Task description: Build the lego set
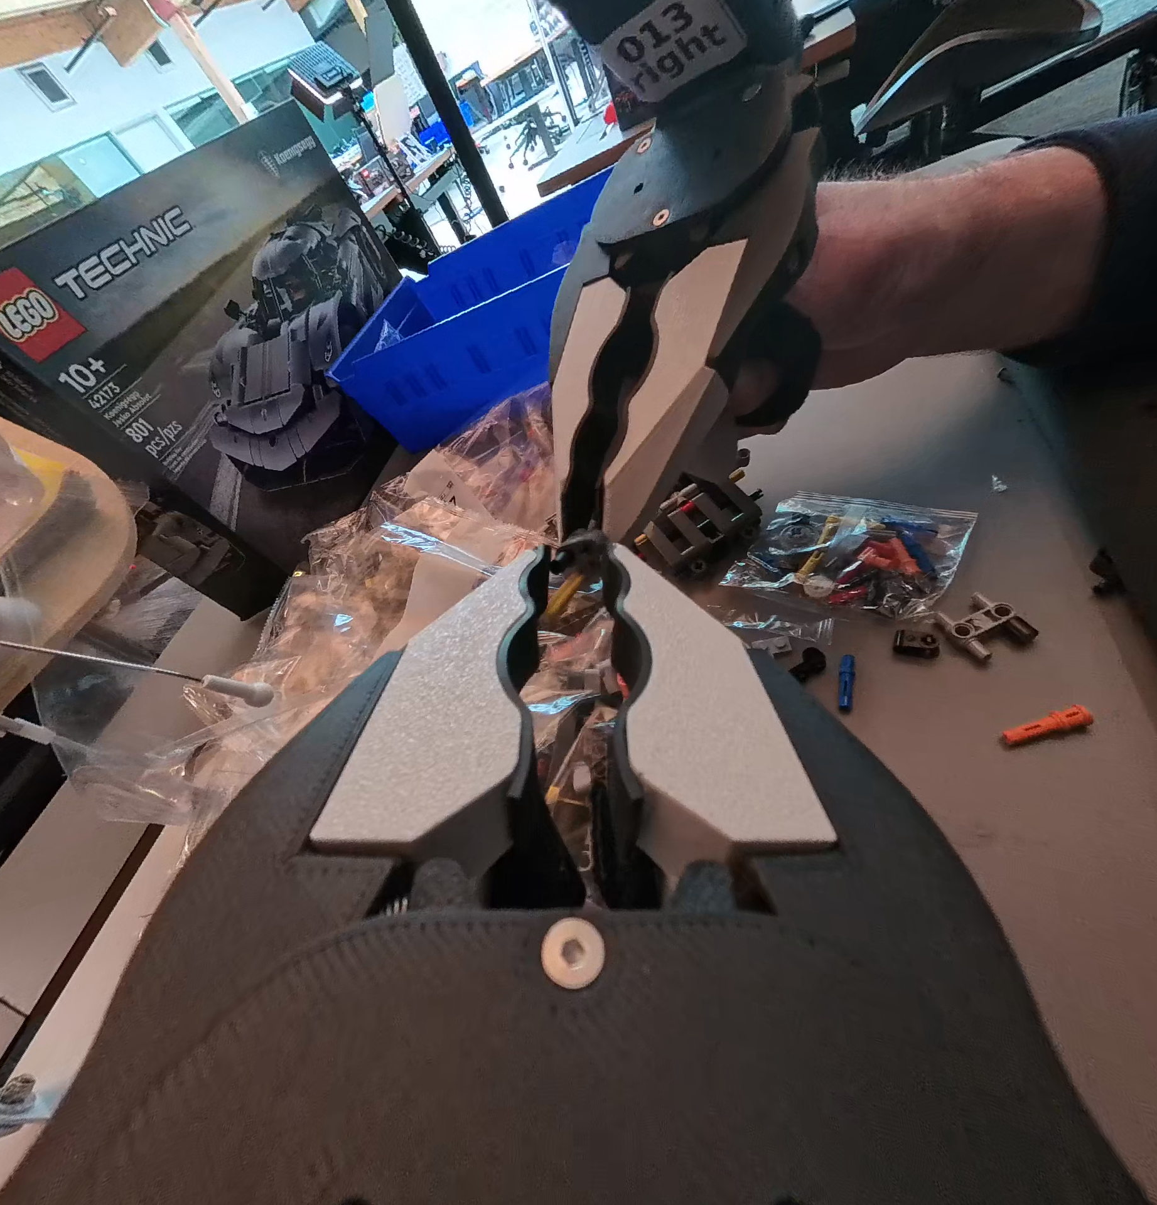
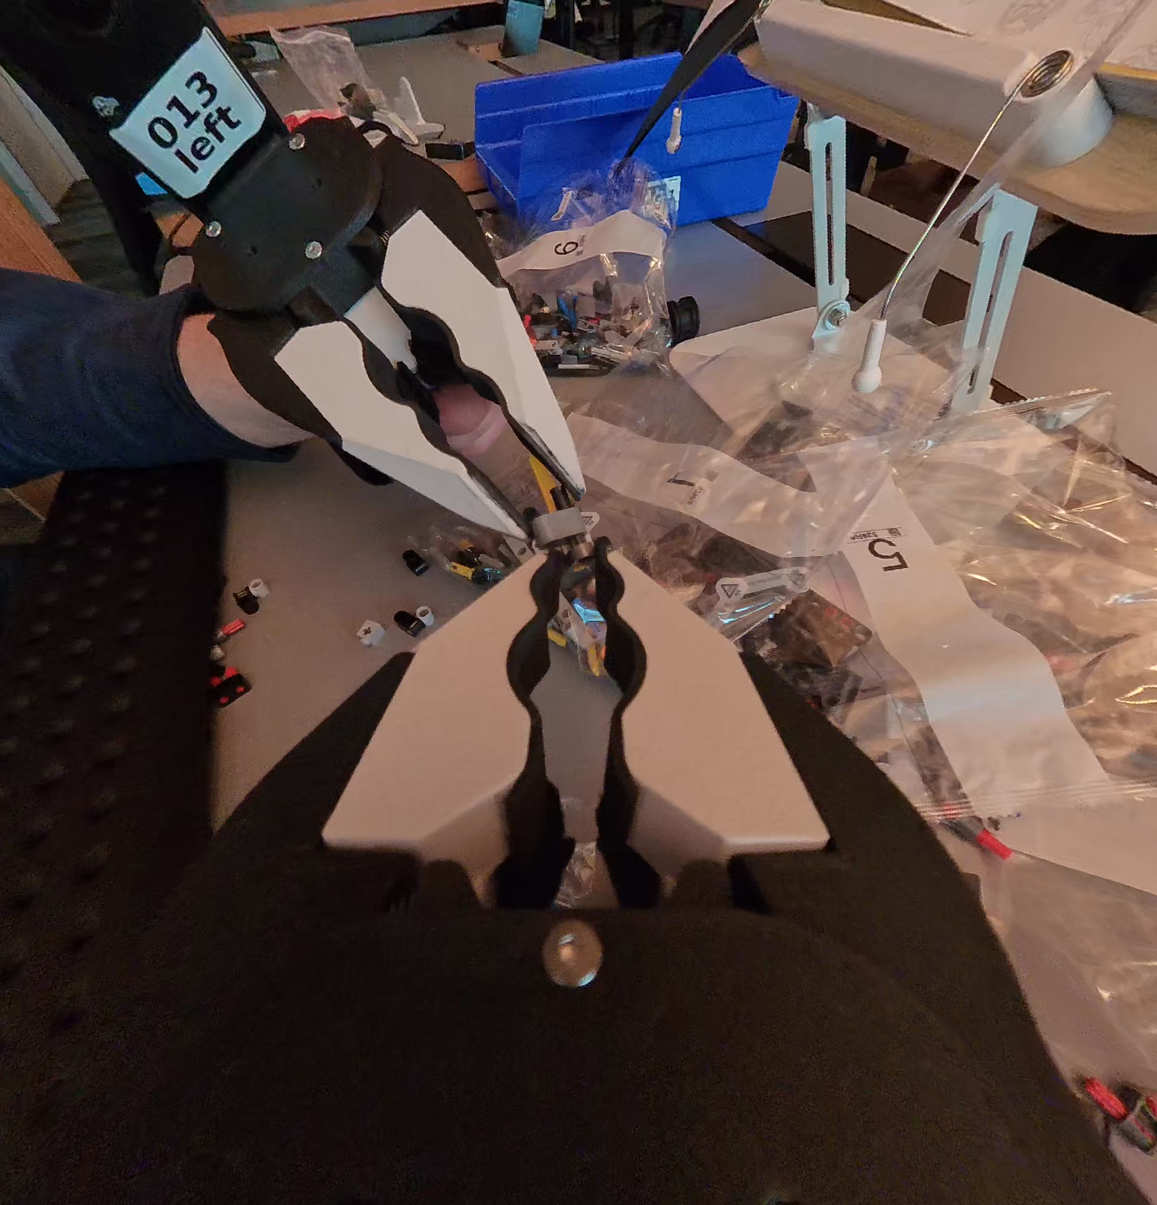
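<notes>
Meanwhile, the left gripper (image 1: 579, 554) and the right gripper (image 2: 572, 554) are meeting tip to tip above the grey surface (image 1: 954, 815); both sets of jaws are standing narrow, pinching one small assembly between them; the left jaws are holding a yellow axle (image 2: 541, 482) that runs back between the fingers, while a small grey connector (image 2: 559, 527) on its end is sitting right at the right jaws' tips, though which jaws are bearing on it I cannot tell; loose pieces are lying on the surface, an orange pin (image 1: 1048, 724) and a blue pin (image 1: 846, 681) among them; clear parts bags (image 2: 954, 521) are spreading beneath the grippers; a blue bin (image 2: 628, 124) is standing behind.
</notes>
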`<state>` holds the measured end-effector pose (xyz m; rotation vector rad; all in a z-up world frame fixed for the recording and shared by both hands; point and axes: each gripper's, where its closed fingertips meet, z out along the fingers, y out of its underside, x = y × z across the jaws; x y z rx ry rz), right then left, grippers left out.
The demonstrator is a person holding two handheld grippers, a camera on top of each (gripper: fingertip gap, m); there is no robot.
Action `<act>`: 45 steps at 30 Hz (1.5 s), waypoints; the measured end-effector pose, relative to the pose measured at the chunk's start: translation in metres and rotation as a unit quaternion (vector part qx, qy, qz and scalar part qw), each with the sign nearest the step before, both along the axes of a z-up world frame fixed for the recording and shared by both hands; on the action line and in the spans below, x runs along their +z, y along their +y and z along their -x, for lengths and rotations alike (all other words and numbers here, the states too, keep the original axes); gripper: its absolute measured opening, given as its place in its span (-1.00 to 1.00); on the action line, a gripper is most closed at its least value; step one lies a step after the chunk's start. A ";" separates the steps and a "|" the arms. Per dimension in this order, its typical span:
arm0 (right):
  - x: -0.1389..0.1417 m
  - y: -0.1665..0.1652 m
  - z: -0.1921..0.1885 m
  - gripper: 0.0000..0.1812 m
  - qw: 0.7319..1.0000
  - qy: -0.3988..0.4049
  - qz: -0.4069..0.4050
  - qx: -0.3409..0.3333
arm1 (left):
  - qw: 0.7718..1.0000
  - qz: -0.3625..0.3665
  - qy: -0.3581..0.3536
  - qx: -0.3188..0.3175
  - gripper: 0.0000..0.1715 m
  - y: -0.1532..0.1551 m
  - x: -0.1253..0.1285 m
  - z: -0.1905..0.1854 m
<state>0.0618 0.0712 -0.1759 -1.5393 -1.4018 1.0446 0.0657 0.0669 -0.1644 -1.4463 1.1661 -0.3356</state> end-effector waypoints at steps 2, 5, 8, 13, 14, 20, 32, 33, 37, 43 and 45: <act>0.000 0.000 0.000 -0.92 1.000 0.000 0.005 0.001 | 1.000 0.001 0.000 -0.003 -0.84 -0.001 0.000 0.000; 0.000 -0.003 -0.001 -0.95 1.000 -0.003 0.010 0.011 | 1.000 0.002 0.002 -0.011 -0.82 -0.003 -0.001 -0.002; -0.003 -0.007 0.001 -0.95 1.000 -0.010 0.006 0.020 | 1.000 0.000 0.009 -0.019 -0.80 -0.005 -0.004 -0.005; -0.004 -0.010 0.001 -0.95 0.999 -0.015 0.012 0.030 | 0.999 -0.008 0.021 -0.032 -0.84 -0.010 -0.005 -0.008; -0.005 -0.010 0.001 -0.95 0.999 -0.017 0.011 0.031 | 0.999 -0.004 0.022 -0.035 -0.86 -0.010 -0.006 -0.009; -0.008 -0.015 0.002 -0.95 0.999 -0.026 0.003 0.043 | 0.998 0.003 0.030 -0.047 -1.00 -0.015 -0.007 -0.007; -0.004 -0.016 0.000 -0.95 0.999 -0.019 -0.001 0.049 | 0.998 0.009 0.049 -0.046 -0.81 -0.014 -0.013 -0.003; -0.004 -0.016 0.001 -0.95 0.999 -0.019 -0.004 0.050 | 0.998 0.014 0.045 -0.048 -0.83 -0.014 -0.013 -0.003; -0.004 -0.017 0.001 -0.95 0.998 -0.020 -0.007 0.051 | 0.998 0.022 0.034 -0.052 -0.83 -0.015 -0.012 -0.004; -0.005 -0.018 0.001 -0.95 0.998 -0.023 -0.020 0.055 | 0.997 0.035 0.023 -0.058 -0.84 -0.017 -0.013 -0.006; -0.003 -0.019 0.002 -0.95 0.998 -0.019 -0.022 0.056 | 0.997 0.038 0.016 -0.061 -0.84 -0.017 -0.011 -0.006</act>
